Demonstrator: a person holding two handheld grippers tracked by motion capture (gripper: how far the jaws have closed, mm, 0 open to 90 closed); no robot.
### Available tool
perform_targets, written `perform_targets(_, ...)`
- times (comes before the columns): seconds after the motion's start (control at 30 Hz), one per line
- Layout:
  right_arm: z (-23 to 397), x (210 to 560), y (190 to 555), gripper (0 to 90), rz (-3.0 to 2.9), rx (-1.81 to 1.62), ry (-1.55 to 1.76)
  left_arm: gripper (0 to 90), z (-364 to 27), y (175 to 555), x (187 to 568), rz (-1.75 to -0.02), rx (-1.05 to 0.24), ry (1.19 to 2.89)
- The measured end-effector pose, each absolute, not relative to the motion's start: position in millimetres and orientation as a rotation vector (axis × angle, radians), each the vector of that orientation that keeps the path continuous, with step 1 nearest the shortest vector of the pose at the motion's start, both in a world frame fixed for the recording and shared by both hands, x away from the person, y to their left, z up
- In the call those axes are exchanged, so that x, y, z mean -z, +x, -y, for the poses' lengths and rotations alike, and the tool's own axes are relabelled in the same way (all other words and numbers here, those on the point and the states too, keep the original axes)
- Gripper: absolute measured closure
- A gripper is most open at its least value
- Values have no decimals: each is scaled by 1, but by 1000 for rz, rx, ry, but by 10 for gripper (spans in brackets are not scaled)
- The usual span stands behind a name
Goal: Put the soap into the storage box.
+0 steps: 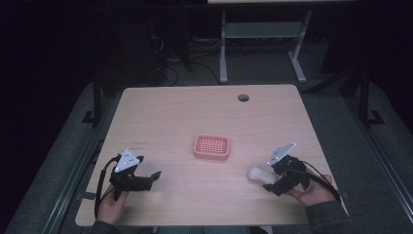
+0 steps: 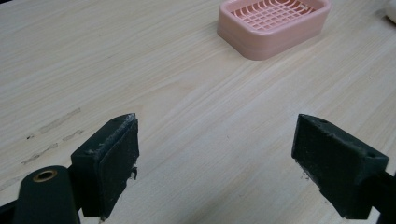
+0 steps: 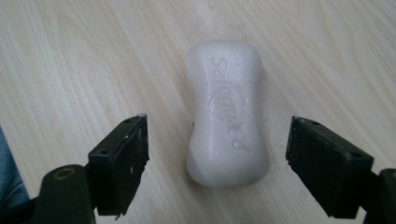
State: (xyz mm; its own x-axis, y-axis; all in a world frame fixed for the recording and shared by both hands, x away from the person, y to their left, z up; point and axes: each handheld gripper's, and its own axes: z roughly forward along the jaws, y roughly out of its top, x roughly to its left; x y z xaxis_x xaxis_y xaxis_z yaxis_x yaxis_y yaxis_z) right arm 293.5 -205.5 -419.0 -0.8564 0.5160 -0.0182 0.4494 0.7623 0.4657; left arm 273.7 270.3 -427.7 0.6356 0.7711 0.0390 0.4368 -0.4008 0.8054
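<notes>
The white soap bar (image 3: 227, 112) lies flat on the counter (image 1: 160, 112), to the right of the pink soap dish (image 1: 212, 147) and nearer the person. The right tongs (image 3: 217, 156) stand spread, straddling the bar's near end without touching, probably lined up for a grip. The left tongs (image 2: 217, 158), also spread and empty, wait left of the dish.
</notes>
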Motion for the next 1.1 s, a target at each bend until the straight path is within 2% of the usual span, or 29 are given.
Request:
perform_targets(0.43,189,424,311,245,-2867,-577,752,146,-273,274,427,-949,-523,2050)
perform_targets(0.7,182,435,322,331,-2920,-468,754,146,-272,274,427,-944,-522,2046)
perform_targets(0.87,178,440,325,416,-2952,-424,735,146,-272,274,426,-945,-519,2041)
perform_targets(1.1,175,441,328,461,-2977,-402,717,145,-273,274,426,-945,-523,2043)
